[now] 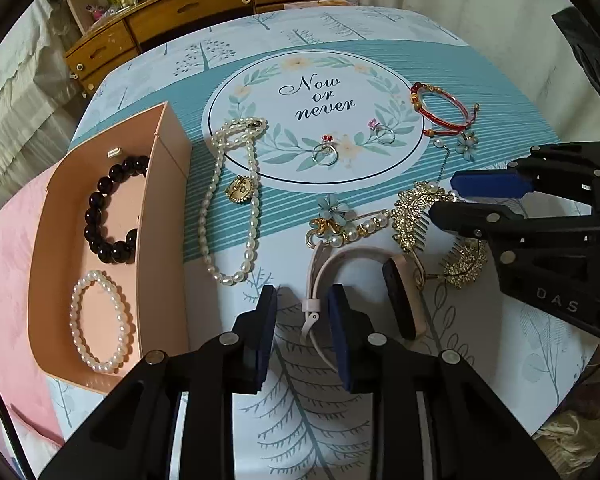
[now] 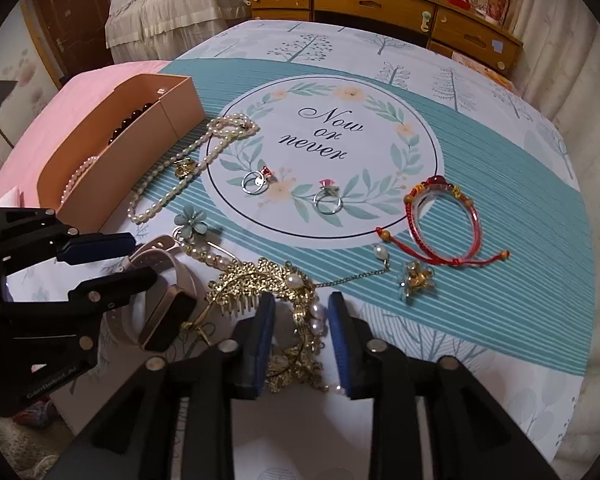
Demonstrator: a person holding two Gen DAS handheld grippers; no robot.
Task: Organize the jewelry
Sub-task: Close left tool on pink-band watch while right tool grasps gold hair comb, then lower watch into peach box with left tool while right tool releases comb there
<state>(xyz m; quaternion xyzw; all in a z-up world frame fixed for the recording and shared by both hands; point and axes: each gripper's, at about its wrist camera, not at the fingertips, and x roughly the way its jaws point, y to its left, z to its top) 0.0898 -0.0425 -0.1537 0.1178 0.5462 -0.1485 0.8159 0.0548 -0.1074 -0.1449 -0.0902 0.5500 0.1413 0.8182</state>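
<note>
**A:** Looking at the watch (image 1: 364, 280) first: it lies on its side on the tablecloth (image 1: 480, 60), just beside the gold hair comb (image 1: 414, 216), and its pink strap curls toward our left gripper (image 1: 302, 322). I judge this is the piece we take now. How do we take it well?

**B:** We close on the strap, not on the dark face. The strap is soft and it loops, so the pads can pinch it flat. The loose end of the strap already lies between the left fingers, which are moderately open and hold nothing. We should lower a little more, so that the strap does not slip out.

**A:** And then to the peach box (image 1: 168, 148)?

**B:** Yes, I think so. The box stands at our left and already holds the dark bead bracelet (image 1: 112, 216) and the pearl bracelet (image 1: 100, 320). We must lift the watch clear of the comb, because the two touch or nearly touch; I cannot tell which.

**A:** What about the right gripper (image 2: 302, 340)?

**B:** It hovers low over the gold hair comb, pointing forward, with its jaws also apart and empty. The left gripper points forward and downward over the near edge of the table.
</note>
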